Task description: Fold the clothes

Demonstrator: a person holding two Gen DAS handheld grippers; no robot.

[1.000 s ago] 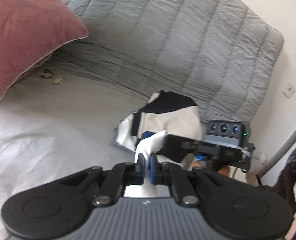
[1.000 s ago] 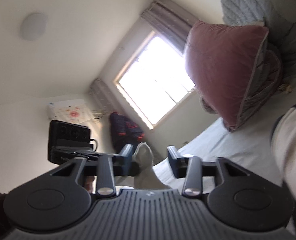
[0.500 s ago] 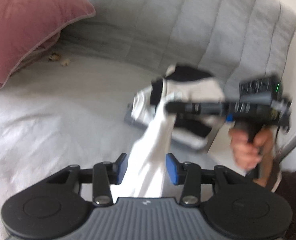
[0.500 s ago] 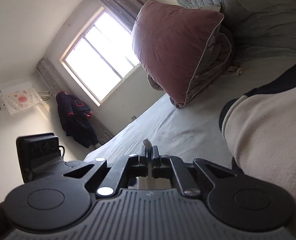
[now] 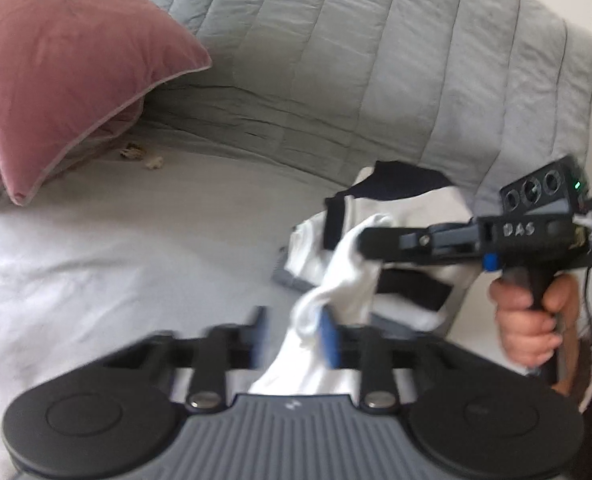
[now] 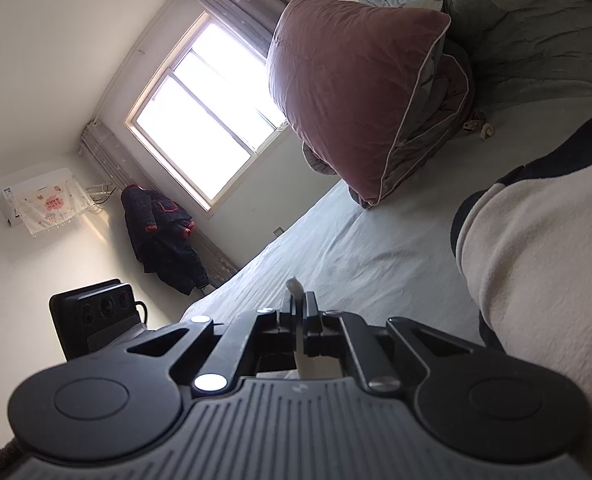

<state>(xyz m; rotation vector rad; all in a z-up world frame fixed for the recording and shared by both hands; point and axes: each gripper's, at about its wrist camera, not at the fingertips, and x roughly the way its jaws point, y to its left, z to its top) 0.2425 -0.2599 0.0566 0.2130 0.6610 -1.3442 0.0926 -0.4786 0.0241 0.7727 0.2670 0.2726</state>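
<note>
A white cloth stretches between my two grippers above the bed. My left gripper is blurred; its jaws are closing but still stand apart, with the cloth between them, lying against the right blue pad. My right gripper comes in from the right, held by a hand, and is shut on the cloth's upper end. In the right wrist view that gripper pinches a thin white strip of the cloth. A cream and black sweater lies behind on the sheet.
A pink pillow leans at the bed's head beside a grey quilt. The pale sheet spreads to the left. A window and a hanging dark coat are across the room.
My left gripper, shut on the white cloth a second ago, opened wide and is now narrowing around it, lower down. My right gripper went from open to shut on the cloth's end.
</note>
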